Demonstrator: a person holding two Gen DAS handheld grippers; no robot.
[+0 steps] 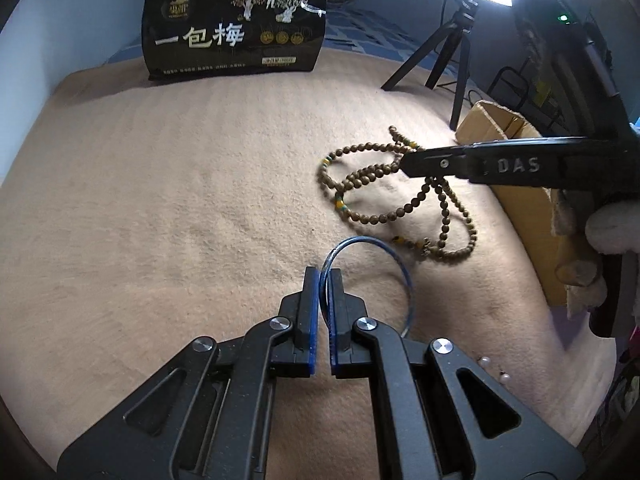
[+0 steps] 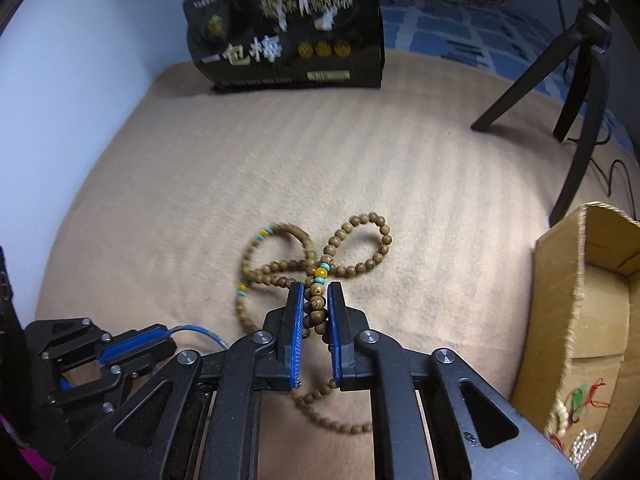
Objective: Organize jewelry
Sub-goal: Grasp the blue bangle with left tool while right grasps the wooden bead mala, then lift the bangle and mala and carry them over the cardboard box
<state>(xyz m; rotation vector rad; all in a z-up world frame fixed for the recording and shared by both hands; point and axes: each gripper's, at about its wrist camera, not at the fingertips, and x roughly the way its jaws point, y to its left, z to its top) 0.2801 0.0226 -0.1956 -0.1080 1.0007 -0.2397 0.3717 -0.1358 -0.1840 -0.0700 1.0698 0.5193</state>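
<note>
The left gripper (image 1: 324,276) is clamped on a thin blue bangle (image 1: 372,242), whose ring curves out to the right just above the tan blanket (image 1: 180,200). The right gripper (image 2: 314,292) is clamped on a strand of the wooden bead necklace (image 2: 360,248); its loops hang and spread on the blanket near the right edge. A cardboard box (image 2: 568,300) stands right beside that edge, with jewelry inside. A black bag (image 1: 236,24) leans at the far edge and a tripod (image 1: 444,60) stands at the far right corner. The blanket's left half and middle lie open. A few pearls (image 1: 494,368) lie by the near right edge.
</note>
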